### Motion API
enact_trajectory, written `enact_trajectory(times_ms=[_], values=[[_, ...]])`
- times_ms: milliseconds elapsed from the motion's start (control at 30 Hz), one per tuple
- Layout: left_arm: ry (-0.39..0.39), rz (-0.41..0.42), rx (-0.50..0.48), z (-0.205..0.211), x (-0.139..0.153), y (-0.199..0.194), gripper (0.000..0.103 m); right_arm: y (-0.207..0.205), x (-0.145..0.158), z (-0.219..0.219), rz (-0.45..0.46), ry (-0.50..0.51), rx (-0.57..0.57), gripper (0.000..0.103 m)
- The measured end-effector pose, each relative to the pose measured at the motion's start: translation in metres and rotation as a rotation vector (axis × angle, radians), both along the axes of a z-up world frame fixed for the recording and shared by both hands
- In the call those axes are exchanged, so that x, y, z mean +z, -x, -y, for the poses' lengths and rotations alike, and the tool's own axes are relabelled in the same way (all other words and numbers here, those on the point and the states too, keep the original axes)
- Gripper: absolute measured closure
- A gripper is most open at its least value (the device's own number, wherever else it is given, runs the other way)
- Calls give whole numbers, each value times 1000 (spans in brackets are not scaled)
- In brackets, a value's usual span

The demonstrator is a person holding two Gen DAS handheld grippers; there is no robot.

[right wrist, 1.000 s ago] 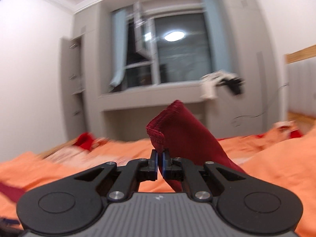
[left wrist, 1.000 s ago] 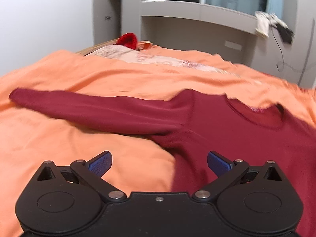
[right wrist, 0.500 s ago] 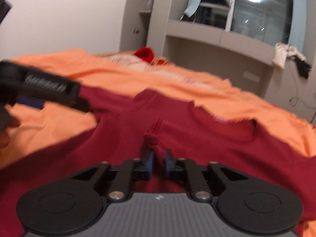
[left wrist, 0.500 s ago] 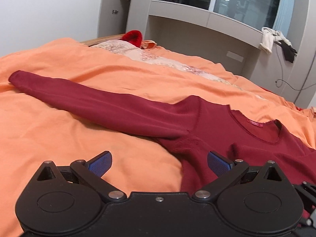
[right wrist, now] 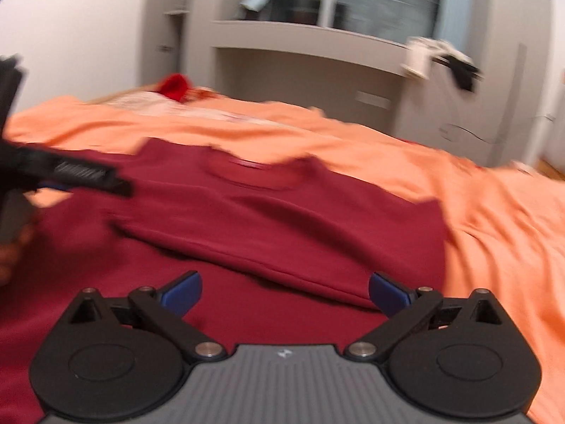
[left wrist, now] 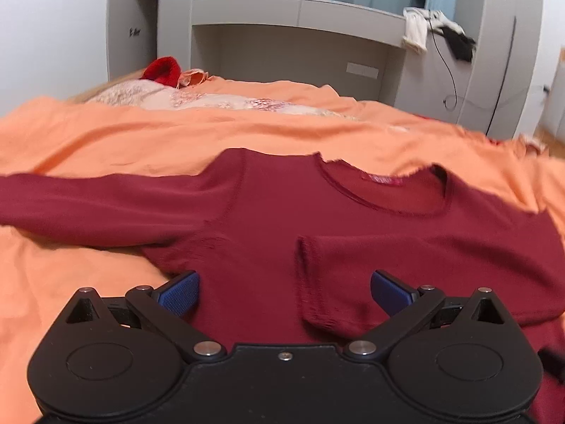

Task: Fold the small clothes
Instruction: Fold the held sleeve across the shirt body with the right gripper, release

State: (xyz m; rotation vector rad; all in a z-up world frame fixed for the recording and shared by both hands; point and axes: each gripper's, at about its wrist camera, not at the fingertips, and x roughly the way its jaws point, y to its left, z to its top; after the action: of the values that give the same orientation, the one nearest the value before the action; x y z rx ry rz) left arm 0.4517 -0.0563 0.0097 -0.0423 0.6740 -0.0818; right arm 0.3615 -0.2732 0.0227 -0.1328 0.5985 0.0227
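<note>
A dark red long-sleeved top (left wrist: 275, 212) lies flat on the orange bed cover, neck away from me. Its right sleeve (left wrist: 406, 268) is folded across the chest, cuff near the middle. Its left sleeve (left wrist: 88, 205) stretches out to the left. My left gripper (left wrist: 284, 291) is open and empty just above the top's lower chest. My right gripper (right wrist: 284, 291) is open and empty above the folded sleeve (right wrist: 282, 236). The left gripper (right wrist: 70, 173) shows at the left edge of the right wrist view.
The orange bed cover (left wrist: 106, 141) spreads all around the top. A patterned pink cloth (left wrist: 197, 100) and a red item (left wrist: 162, 70) lie at the far side. Grey shelving and a window stand behind the bed.
My right gripper carried the right sleeve over the chest, opened and let it go. My left gripper moved right, over the top's body.
</note>
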Motion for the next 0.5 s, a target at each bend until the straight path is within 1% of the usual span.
enact_trajectory(times_ms=[67,200,333,400,500], values=[[-32,3,3,10,-3,-1,1,0,-4,11,15,17,-22,1],[-123,14,21,22,-11,-4,1,-3,-12,30,-7,38,-62,1],[-166,6,55,24,-17,-11,1,-9,-19,46,5,80,-102,1],[-219,11,54,29,-22,-10,1,-13,-24,53,28,137,-106,1],[-281,22,48,34,-27,-7,1,-17,-37,64,74,283,-113,1]])
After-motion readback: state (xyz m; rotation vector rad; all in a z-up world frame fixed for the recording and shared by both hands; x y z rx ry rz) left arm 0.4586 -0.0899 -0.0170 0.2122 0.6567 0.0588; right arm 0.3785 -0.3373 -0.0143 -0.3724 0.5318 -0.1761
